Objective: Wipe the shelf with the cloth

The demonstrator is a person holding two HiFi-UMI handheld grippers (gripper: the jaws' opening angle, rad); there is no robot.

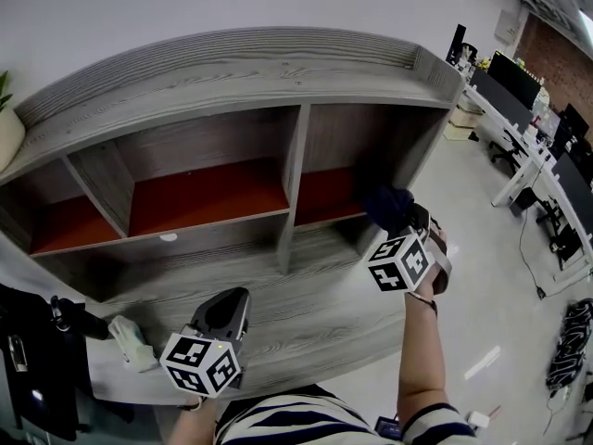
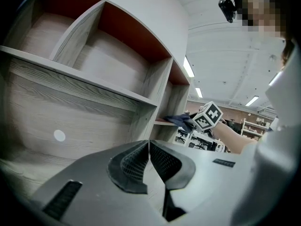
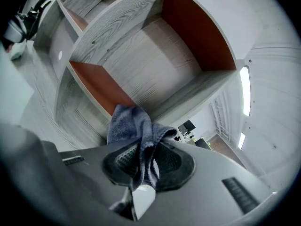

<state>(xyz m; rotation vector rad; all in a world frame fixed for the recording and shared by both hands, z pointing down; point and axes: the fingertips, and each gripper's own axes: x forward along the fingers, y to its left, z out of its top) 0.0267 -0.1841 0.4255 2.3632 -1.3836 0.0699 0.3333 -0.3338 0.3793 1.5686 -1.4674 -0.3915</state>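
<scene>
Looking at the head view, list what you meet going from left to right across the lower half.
Black gear → small white object → left gripper → right gripper, shut on the dark cloth → black cables.

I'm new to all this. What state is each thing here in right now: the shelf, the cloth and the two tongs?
shelf: open-fronted, no doors.
cloth: bunched up, at the front of the shelf's right compartment.
right tongs: shut on the cloth.
left tongs: shut, holding nothing.
</scene>
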